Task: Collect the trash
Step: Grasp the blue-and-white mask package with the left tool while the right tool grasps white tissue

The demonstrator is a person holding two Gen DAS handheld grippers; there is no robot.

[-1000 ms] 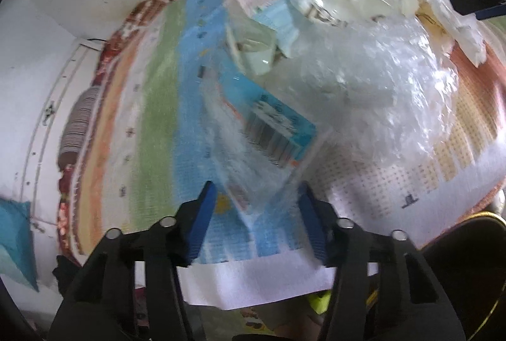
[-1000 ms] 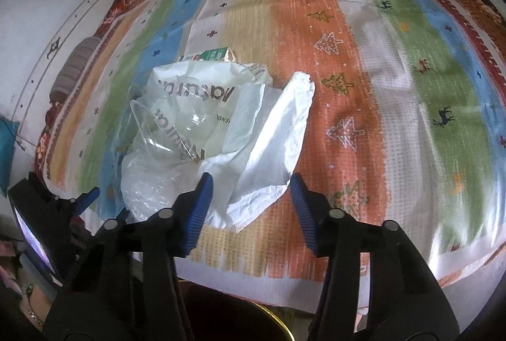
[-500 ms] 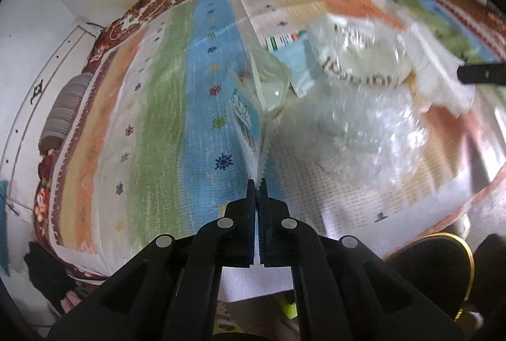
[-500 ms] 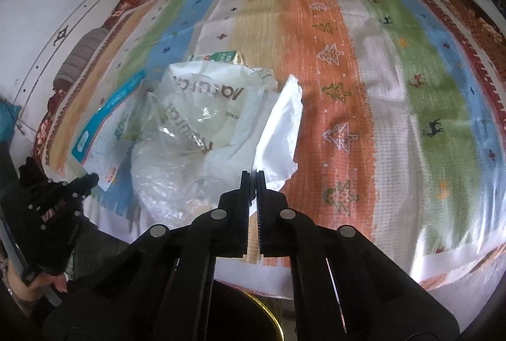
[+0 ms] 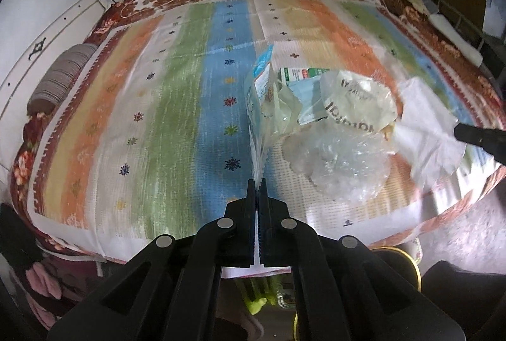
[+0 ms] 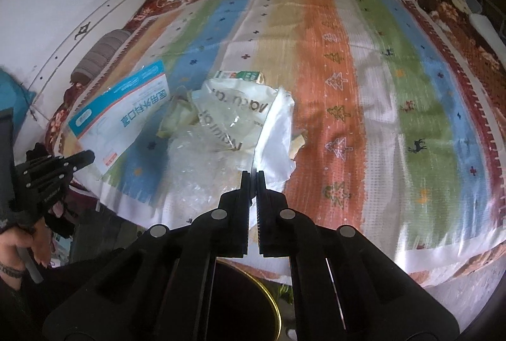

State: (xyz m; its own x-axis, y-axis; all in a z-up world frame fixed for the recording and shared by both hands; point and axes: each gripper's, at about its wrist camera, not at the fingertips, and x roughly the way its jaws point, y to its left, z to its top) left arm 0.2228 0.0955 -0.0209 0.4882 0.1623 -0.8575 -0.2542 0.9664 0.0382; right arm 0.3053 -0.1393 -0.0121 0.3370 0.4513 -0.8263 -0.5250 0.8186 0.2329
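Plastic pile: we count one crumpled clear sheet (image 5: pixel 340 165), one printed bag (image 5: pixel 357 102) and one small yellowish wrapper (image 5: pixel 283 110), heaped on the striped bedspread (image 5: pixel 177 107) near its front edge.
Hard to read: the bag's lettering is creased and partly hidden; a green-and-white carton (image 6: pixel 238 75) behind the heap is mostly covered.
Left gripper (image 5: pixel 257 182): clamped on the serrated edge of our blue-and-white packet (image 6: pixel 121 113), which hangs lifted off the bedspread, edge-on in the left view.
Right gripper (image 6: pixel 253 175): pinched on a corner of the white paper (image 6: pixel 275 135), which rises from the right side of the heap.
Bin: one dark container with a gold rim (image 6: pixel 272 303) sits below the bed's edge, largely hidden behind the grippers; we cannot tell its contents.
Person: one hand (image 6: pixel 19 243) at the frame's edge, cut off.
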